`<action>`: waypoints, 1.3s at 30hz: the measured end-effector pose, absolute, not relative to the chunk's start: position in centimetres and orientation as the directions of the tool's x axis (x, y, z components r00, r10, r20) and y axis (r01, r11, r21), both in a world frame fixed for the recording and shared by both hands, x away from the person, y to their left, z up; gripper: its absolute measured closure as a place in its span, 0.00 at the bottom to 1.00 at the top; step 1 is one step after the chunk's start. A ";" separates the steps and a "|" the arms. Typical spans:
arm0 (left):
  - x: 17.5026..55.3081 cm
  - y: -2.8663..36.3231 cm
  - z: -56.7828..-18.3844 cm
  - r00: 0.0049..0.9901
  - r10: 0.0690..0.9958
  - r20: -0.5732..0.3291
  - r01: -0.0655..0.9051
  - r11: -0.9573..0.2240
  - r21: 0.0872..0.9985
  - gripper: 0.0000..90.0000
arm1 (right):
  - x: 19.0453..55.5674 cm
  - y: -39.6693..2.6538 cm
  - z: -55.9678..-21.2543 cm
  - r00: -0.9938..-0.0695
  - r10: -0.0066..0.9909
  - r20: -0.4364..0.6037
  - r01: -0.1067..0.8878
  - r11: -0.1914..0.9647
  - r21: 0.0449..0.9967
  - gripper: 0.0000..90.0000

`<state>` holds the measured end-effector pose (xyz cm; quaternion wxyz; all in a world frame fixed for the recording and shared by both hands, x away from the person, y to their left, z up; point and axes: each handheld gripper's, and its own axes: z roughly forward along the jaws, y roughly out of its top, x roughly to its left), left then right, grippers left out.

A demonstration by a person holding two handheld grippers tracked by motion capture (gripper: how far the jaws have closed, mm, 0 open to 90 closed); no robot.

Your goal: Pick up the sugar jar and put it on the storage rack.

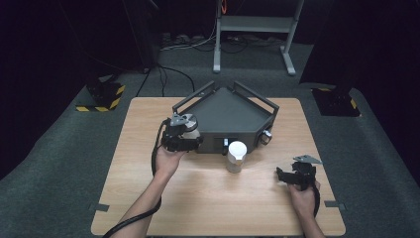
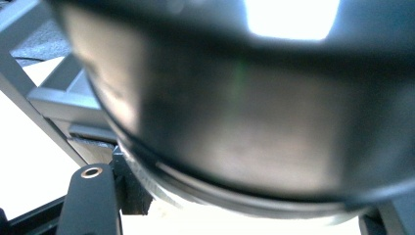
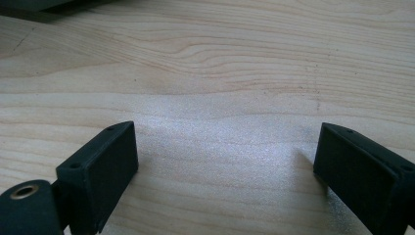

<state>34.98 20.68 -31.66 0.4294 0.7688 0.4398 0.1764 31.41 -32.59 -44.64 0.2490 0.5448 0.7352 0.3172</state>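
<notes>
My left gripper [image 1: 189, 143] hovers at the front left corner of the grey angular tray [image 1: 233, 116], shut on a pale round jar [image 1: 194, 133]. In the left gripper view that jar [image 2: 244, 112] is a big blurred round shape right in front of the camera, and one black finger [image 2: 90, 205] shows at the bottom left. A second jar with a white lid [image 1: 236, 155] stands upright on the table just in front of the tray. My right gripper [image 1: 282, 175] rests low at the table's front right, its jaws wide apart over bare wood [image 3: 225, 166] with nothing between them.
The wooden table [image 1: 218, 208] carries the tray with its raised rails at the back middle. Beyond the table are a grey metal stand [image 1: 255, 25], floor cables and two black bases with yellow-striped edges [image 1: 101, 96].
</notes>
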 end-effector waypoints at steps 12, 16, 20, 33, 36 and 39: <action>37.4 19.6 -30.0 0.541 0.834 -0.107 0.527 -0.237 0.816 0.34 | 31.4 -32.6 -44.6 -0.282 0.959 -0.020 0.643 0.205 0.738 0.10; 38.4 18.8 -29.5 0.537 0.838 -0.096 0.526 -0.244 0.815 0.34 | 31.4 -32.6 -44.6 -0.282 0.959 -0.020 0.643 0.205 0.738 0.10; 39.4 17.9 -29.4 0.533 0.841 -0.094 0.529 -0.245 0.813 0.34 | 31.4 -32.6 -44.6 -0.282 0.959 -0.021 0.643 0.205 0.738 0.10; 42.1 15.2 -29.2 0.492 0.865 -0.096 0.552 -0.225 0.803 0.34 | 31.4 -32.6 -44.6 -0.283 0.959 -0.022 0.643 0.207 0.738 0.10; 42.6 14.7 -29.4 0.479 0.873 -0.093 0.562 -0.223 0.796 0.34 | 31.4 -32.6 -44.6 -0.283 0.959 -0.022 0.643 0.207 0.738 0.10; 42.9 14.1 -29.6 0.469 0.880 -0.081 0.572 -0.233 0.786 0.34 | 31.4 -32.6 -44.6 -0.283 0.959 -0.022 0.643 0.207 0.738 0.10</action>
